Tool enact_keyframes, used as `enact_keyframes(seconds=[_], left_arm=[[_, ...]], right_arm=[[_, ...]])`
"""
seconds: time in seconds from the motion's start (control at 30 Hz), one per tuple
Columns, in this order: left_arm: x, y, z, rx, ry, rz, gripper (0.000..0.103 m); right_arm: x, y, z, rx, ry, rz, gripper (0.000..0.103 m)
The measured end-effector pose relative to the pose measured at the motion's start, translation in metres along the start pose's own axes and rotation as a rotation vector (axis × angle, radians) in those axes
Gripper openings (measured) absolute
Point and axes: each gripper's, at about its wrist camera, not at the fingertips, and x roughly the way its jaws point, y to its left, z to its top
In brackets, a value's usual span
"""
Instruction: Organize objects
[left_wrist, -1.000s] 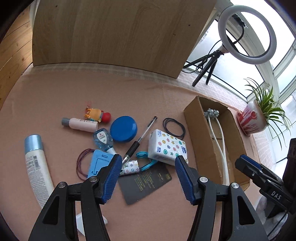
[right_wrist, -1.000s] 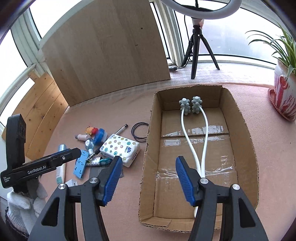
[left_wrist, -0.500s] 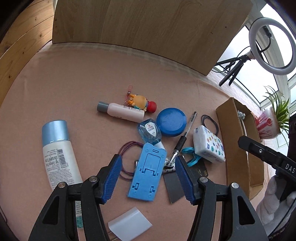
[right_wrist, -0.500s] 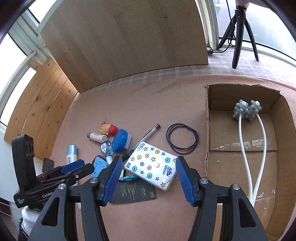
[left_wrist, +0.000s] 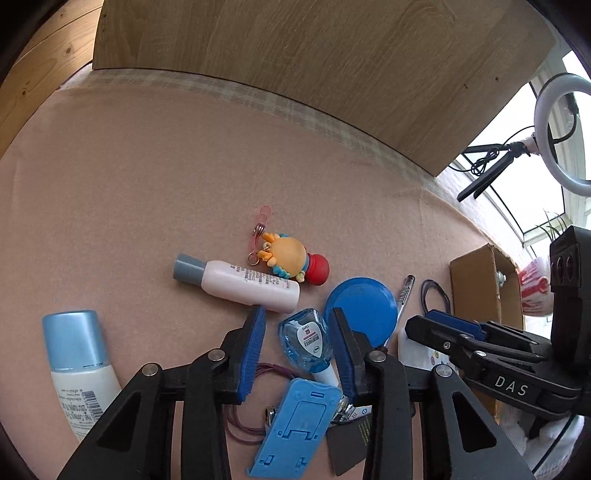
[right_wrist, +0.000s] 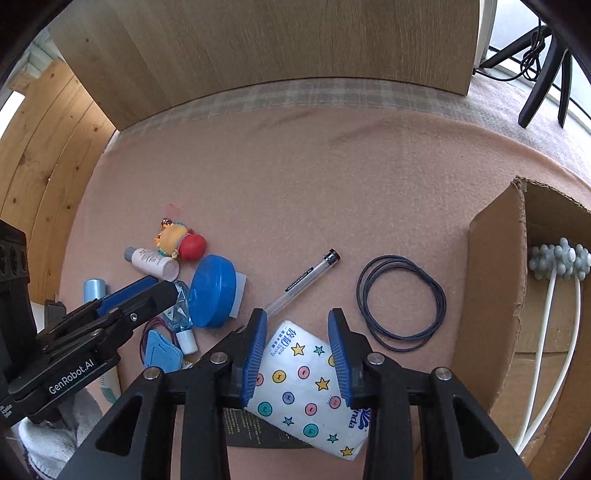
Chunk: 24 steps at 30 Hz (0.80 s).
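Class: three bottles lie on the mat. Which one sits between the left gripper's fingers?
The small clear blue bottle, framed by the left gripper; the grey-capped bottle and blue-capped bottle lie outside.

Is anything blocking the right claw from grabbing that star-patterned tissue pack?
Nothing visible does. The right gripper is open, its blue fingers straddling the tissue pack. The pen and the black rubber bands lie beyond it, clear of the jaws.
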Motion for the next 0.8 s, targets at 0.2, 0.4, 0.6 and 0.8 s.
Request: enact_keyframes(seconds=[0.2, 0.4, 0.6, 0.8], left_arm=[[0.011, -0.006, -0.004, 0.019, 0.031, -0.059, 0.025], [0.011, -0.015, -0.024, 0.095, 0.088, -0.096, 0.02], [0.005, -0.024, -0.053, 0.148, 0.141, -0.136, 0.019], [-0.008, -0.031, -0.089, 0.204, 0.166, -0.147, 0.019]], right_arm=[[0.009, 0.006, -0.006, -0.018, 0.047, 0.016, 0.031], [0.004, 0.008, -0.031, -0.03, 0.077, 0.058, 0.031], [-0.003, 0.013, -0.066, -0.034, 0.088, 0.099, 0.031], [-0.012, 0.015, -0.106, -0.042, 0.06, 0.106, 0.031]])
